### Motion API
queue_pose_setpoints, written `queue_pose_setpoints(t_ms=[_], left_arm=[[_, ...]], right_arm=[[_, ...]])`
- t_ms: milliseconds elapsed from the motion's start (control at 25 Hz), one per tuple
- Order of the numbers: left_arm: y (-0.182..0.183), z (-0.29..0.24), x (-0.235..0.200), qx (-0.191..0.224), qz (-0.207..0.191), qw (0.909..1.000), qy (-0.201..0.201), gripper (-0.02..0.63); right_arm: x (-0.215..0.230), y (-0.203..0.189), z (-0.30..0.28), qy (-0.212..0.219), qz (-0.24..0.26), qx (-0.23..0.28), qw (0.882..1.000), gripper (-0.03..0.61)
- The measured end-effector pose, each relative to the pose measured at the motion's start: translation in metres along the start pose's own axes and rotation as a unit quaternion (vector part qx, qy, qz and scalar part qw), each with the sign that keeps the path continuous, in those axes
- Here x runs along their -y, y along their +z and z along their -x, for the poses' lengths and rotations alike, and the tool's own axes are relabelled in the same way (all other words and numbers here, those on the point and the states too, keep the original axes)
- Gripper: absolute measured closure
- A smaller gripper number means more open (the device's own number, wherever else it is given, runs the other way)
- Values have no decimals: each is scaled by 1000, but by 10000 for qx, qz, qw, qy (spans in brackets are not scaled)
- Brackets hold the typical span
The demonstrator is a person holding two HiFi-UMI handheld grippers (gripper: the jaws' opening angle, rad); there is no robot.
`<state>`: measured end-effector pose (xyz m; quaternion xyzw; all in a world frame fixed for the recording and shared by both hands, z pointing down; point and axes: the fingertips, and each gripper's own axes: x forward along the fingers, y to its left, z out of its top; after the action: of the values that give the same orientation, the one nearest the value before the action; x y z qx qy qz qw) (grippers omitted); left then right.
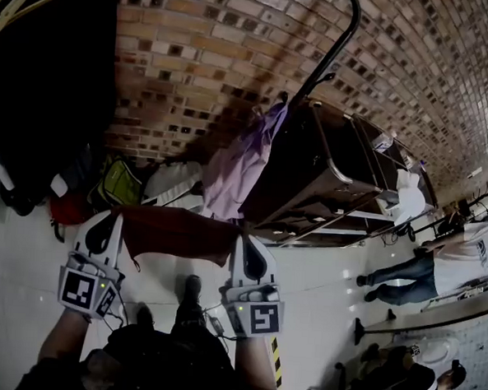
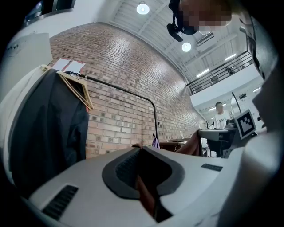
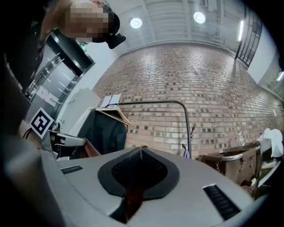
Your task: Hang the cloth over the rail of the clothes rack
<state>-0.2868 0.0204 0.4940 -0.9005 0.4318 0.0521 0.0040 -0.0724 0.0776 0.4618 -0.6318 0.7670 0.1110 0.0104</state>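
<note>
Your left tool and right tool each pinch a top corner of the cloth, stretched between them, well short of the rail. Lift it taut, level, clear over the rail.

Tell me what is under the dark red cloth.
Below the cloth, stretched between the left gripper and right gripper, only pale floor and the person's shoe show; whatever it covers is hidden.

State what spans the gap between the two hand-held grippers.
In the head view, a dark red fabric cloth hangs stretched between the left hand-held gripper and the right hand-held gripper, each shut on an upper corner.
</note>
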Motion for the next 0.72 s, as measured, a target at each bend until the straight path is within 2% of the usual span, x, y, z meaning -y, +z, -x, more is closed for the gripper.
queue_pose_setpoints(t_ms=[320, 720], left_arm=[[-9, -47, 8, -49, -102, 9998, 184, 597], [-14, -127, 39, 39, -202, 9996, 198, 597]], right_arm=[[47, -20, -31, 93, -189, 104, 9997, 549], [131, -35, -62, 43, -267, 329, 9991, 549]])
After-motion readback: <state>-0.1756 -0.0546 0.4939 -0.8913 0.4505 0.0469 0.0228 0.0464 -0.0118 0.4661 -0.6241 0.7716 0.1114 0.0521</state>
